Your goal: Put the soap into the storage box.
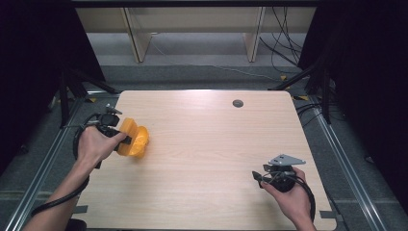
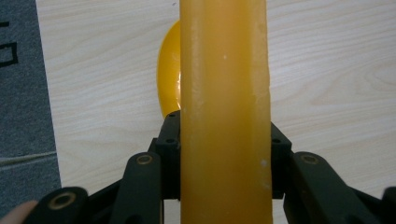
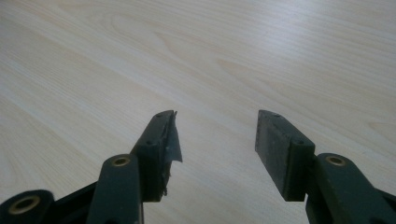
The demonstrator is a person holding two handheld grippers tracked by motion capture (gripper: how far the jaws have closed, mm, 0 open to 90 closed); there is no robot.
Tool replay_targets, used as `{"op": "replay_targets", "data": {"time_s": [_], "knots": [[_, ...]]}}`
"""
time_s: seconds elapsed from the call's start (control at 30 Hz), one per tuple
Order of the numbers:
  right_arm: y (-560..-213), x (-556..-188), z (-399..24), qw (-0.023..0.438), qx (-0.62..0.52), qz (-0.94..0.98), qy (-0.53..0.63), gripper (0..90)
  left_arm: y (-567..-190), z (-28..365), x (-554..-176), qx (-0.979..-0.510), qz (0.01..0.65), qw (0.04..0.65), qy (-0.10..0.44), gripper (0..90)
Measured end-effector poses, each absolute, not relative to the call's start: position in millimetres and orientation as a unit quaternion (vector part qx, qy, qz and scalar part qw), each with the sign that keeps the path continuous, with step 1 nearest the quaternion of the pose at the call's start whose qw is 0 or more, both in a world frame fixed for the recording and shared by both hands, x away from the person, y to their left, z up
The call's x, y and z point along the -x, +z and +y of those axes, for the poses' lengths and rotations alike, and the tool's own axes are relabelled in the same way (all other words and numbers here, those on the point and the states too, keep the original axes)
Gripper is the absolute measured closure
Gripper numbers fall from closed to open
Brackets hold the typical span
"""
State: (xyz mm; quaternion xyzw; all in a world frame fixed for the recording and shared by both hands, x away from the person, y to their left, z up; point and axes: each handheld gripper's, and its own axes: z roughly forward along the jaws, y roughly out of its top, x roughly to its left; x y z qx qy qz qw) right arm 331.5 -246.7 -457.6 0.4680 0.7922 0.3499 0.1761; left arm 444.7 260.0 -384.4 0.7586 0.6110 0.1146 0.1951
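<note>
An orange-yellow object (image 1: 133, 138) lies at the left side of the wooden table (image 1: 207, 144). My left gripper (image 1: 126, 139) is shut on it from the left, held by a hand. In the left gripper view a thick orange slab (image 2: 225, 112) stands between the two black jaws, which press on both its sides, and a rounder yellow part (image 2: 169, 74) shows behind it. My right gripper (image 1: 257, 177) rests low over the table's near right, held by the other hand. It is open (image 3: 217, 119), with bare wood between the fingers.
A small round grey grommet (image 1: 237, 103) sits in the table near its far edge. Grey floor and metal rails (image 1: 48, 159) run along both sides. Cables (image 1: 284, 43) and wooden furniture legs stand beyond the far edge. The middle of the table is bare wood.
</note>
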Motion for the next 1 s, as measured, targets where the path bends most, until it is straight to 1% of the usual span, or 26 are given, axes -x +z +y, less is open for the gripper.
{"op": "replay_targets", "data": {"time_s": [0.07, 0.1, 0.2, 0.4, 1.0], "knots": [[-458, -331, -246, 0.171, -0.474, 0.790, 0.349, 48.3, -387, 260, -448, -0.758, 0.610, 0.196, 0.119, 60.5], [-458, -332, -247, 0.176, -0.467, 0.793, 0.349, 48.4, -388, 260, -450, -0.757, 0.612, 0.194, 0.120, 60.5], [-458, -332, -247, 0.175, -0.467, 0.793, 0.349, 48.3, -390, 258, -454, -0.750, 0.623, 0.193, 0.111, 60.5], [-458, -332, -247, 0.174, -0.468, 0.793, 0.350, 48.3, -392, 253, -461, -0.757, 0.616, 0.188, 0.113, 60.5], [-459, -332, -246, 0.171, -0.466, 0.793, 0.352, 48.3, -406, 250, -472, -0.752, 0.626, 0.176, 0.109, 60.5]]}}
